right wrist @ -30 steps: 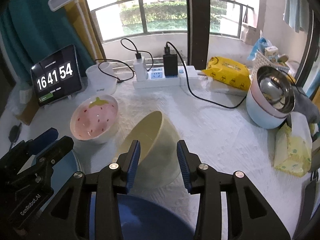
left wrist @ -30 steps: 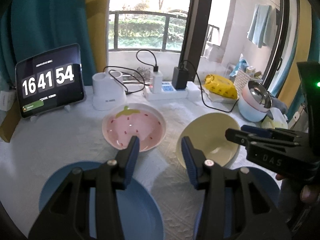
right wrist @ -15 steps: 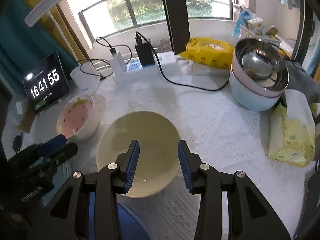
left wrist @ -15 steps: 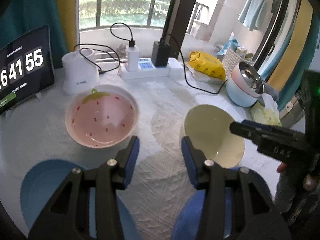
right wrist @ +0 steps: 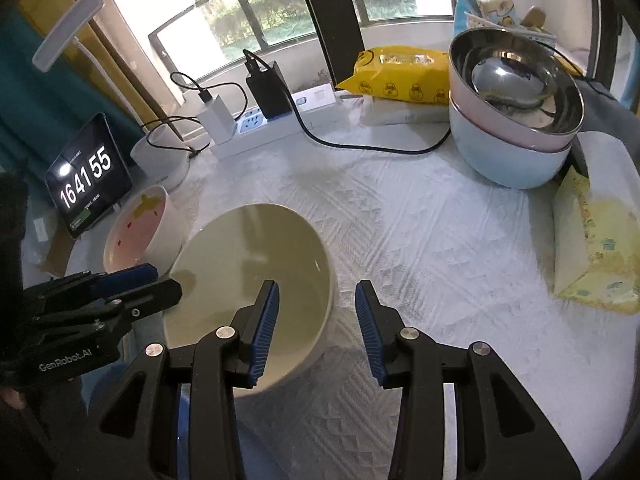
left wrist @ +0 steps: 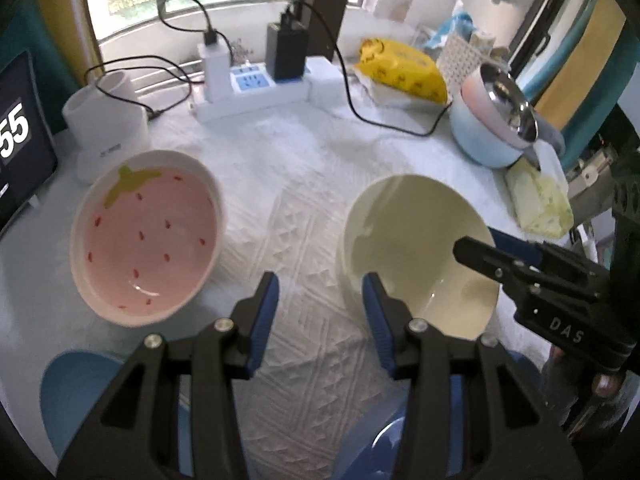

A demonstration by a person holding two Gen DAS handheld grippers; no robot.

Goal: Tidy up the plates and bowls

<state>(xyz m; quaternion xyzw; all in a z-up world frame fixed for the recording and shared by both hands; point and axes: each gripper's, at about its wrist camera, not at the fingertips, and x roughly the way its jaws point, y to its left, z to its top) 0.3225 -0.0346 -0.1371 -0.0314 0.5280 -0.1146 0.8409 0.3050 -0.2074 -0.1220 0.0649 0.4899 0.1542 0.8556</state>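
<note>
Jaws of both grippers gape above cream bowl (right wrist: pixel 248 276).

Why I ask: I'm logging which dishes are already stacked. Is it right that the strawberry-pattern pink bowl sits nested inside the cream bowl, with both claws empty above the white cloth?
Not quite. The pink strawberry bowl is not nested; it stands by itself on the white cloth, beside and apart from the cream bowl, as the left wrist view shows. The rest holds: the left claw and the right claw are both empty.
</note>
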